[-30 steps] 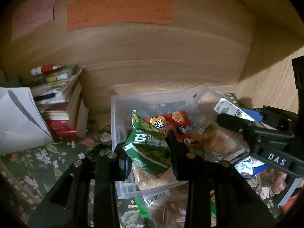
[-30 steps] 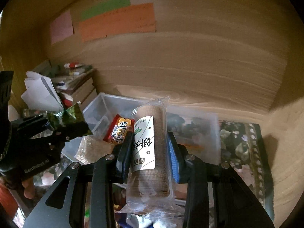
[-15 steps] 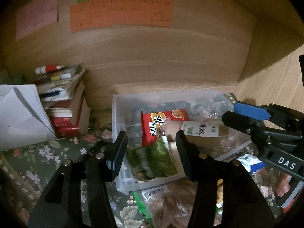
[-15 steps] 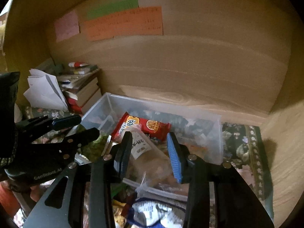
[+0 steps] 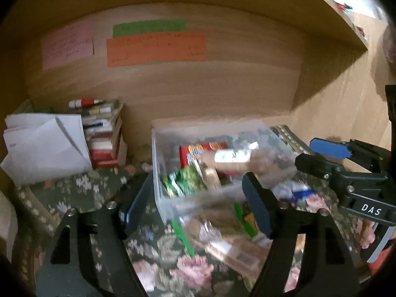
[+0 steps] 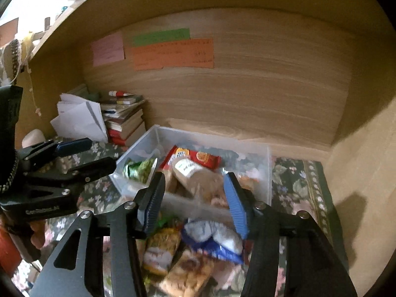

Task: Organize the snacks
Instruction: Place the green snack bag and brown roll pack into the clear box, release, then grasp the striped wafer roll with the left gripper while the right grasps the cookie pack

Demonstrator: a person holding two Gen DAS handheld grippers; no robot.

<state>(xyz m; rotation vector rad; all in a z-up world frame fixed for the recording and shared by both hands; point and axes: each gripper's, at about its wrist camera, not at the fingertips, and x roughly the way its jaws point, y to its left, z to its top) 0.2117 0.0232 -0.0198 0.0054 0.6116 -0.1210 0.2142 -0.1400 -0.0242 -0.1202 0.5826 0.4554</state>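
A clear plastic bin (image 5: 158,153) (image 6: 267,163) stands on the floral cloth against the wooden back wall. In it lie a green snack bag (image 5: 184,180) (image 6: 138,168), a red packet (image 5: 205,148) (image 6: 200,157) and a clear-wrapped brown roll with a white label (image 5: 232,159) (image 6: 195,175). My left gripper (image 5: 198,203) is open and empty in front of the bin. My right gripper (image 6: 193,203) is open and empty, above loose snack packets (image 6: 212,242) in front of the bin. More packets (image 5: 222,232) lie under the left gripper.
A stack of books (image 5: 104,133) (image 6: 123,121) and white papers (image 5: 47,146) (image 6: 79,118) sit left of the bin. Coloured notes (image 5: 156,47) (image 6: 170,52) hang on the back wall. A wooden side wall (image 6: 366,173) closes the right.
Both grippers let go of their snacks, the green bag and the wrapped roll, into the bin. Both have since opened wider and pulled back from the bin.
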